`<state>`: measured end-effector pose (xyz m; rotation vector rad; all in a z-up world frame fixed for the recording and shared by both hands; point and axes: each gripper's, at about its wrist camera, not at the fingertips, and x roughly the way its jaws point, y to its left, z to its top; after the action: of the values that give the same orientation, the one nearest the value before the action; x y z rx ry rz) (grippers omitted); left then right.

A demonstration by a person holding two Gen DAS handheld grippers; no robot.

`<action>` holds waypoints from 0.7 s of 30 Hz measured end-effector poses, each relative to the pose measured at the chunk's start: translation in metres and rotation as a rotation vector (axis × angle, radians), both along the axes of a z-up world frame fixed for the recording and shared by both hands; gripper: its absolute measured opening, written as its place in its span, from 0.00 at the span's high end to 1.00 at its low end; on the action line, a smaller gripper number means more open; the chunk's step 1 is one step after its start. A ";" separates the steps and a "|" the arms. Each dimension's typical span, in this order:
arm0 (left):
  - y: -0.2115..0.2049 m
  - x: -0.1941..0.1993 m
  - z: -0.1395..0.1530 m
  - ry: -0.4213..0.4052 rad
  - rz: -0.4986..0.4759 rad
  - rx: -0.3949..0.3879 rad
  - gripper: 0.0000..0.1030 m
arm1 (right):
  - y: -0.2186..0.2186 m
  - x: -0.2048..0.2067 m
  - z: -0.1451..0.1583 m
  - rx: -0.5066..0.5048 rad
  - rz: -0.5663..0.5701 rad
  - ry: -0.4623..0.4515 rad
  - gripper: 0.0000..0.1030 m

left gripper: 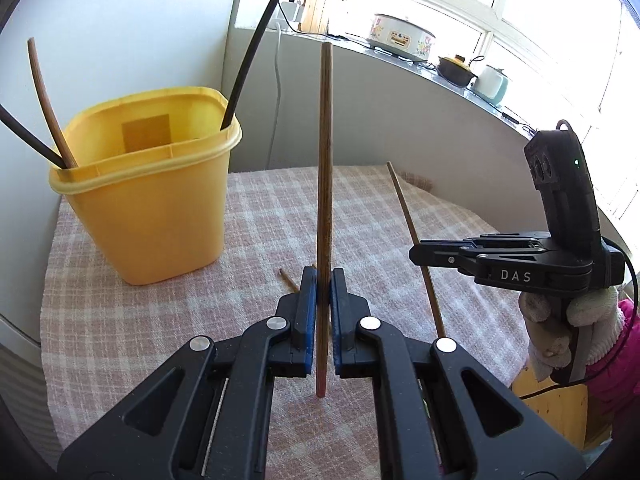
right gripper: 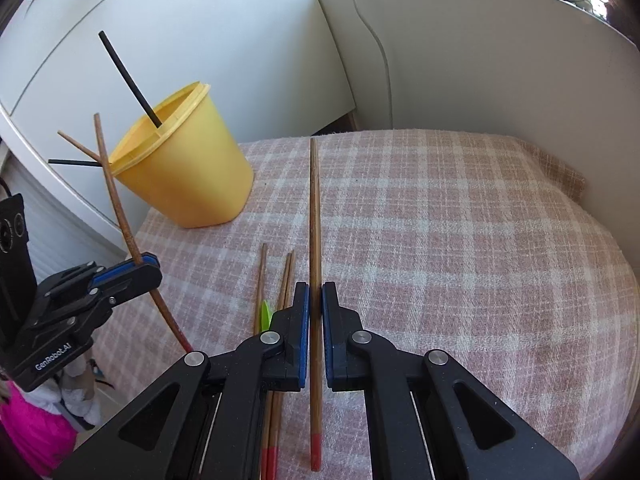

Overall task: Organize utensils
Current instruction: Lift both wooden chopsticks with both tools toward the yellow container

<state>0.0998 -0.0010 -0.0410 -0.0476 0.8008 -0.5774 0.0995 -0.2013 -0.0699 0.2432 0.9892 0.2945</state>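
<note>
While both grippers hang above the checked cloth [right gripper: 440,208], left gripper [left gripper: 323,280] and right gripper [right gripper: 315,294] each pinch one brown chopstick; yellow tub [left gripper: 160,208] nearby.

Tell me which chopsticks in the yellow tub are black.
Two of the three in the yellow tub: the long black chopstick leaning at its right corner, and the black one at its left corner. The thin stick beside that one is brown.

We see a yellow tub [left gripper: 160,200] on a pink-and-white checked cloth [right gripper: 440,220], brown chopsticks with red ends [right gripper: 315,320], black sticks [right gripper: 130,80] in the tub, black grippers with blue pads [right gripper: 304,328], a pink sleeve [left gripper: 624,344].
</note>
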 end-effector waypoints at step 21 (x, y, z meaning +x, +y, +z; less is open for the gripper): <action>0.052 -0.006 0.084 -0.204 0.074 -0.063 0.96 | 0.028 -0.016 0.092 -0.012 0.008 -0.338 0.95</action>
<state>0.0937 0.0509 0.0427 -0.0744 0.5806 -0.5280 0.0838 -0.1734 0.0220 0.1712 0.6579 0.3245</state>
